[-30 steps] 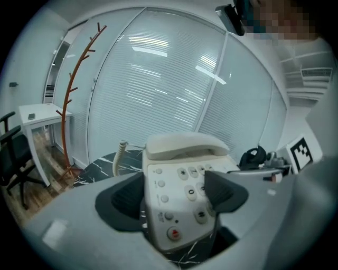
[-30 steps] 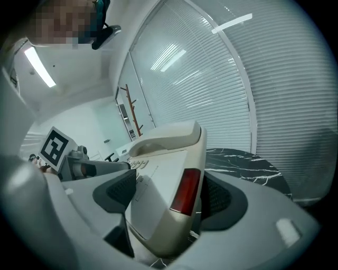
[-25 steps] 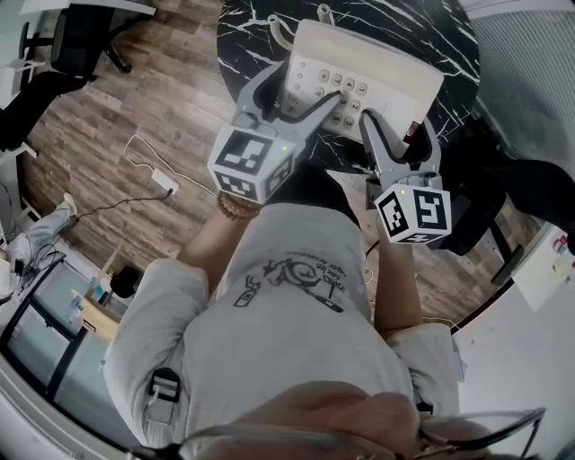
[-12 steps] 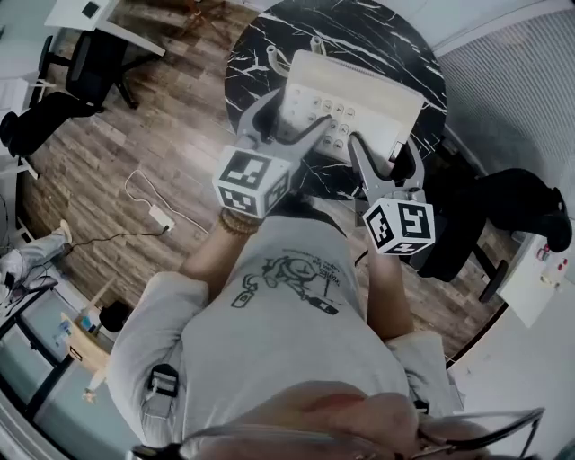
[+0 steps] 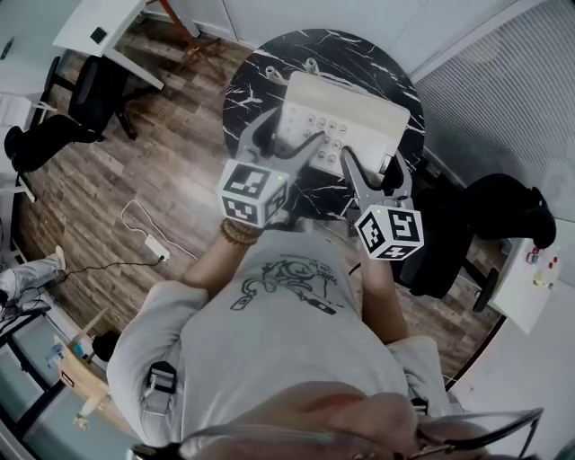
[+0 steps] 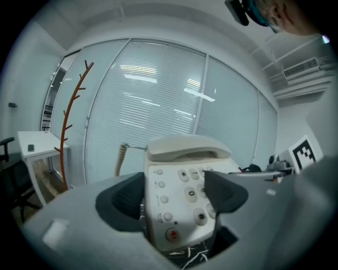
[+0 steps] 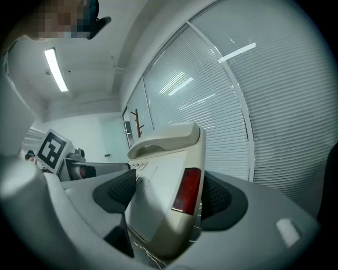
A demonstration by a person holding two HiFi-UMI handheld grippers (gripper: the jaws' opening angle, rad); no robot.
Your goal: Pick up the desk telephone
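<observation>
I have the cream plastic desk telephone (image 5: 359,110) held between both tools, up above the round black marble table with white veins (image 5: 256,72) and not resting on it. In the left gripper view a strip of that marble shows beneath the phone's near edge. My left gripper (image 6: 174,194) stands wide and is clamped on the keypad end. Its left dark pad sits against the phone's outer side, and its right pad lies across the round grey keys beside a small red button (image 6: 172,235). My right gripper (image 7: 169,196) is clamped on the opposite end, with one pad on the flat top face and the other behind the edge that carries a dark red translucent window (image 7: 188,190). The phone's body fills the gap between those pads. The cream handset (image 6: 186,147) sits in its cradle at the far end, and a pale coiled cord (image 6: 120,158) hangs off the left side. From the head view the two marker cubes, left (image 5: 254,191) and right (image 5: 389,231), sit just in front of the person's grey printed T-shirt (image 5: 278,332), with a beaded bracelet (image 5: 238,234) on the left wrist. Brown wood-plank flooring (image 5: 153,180) surrounds the table, and a black office chair (image 5: 490,211) stands near its right side. A white desk (image 5: 99,27) stands well apart at the upper left. Beyond the phone I see closed white blinds behind glass (image 6: 153,100) and a reddish-brown branching coat stand (image 6: 68,116).
</observation>
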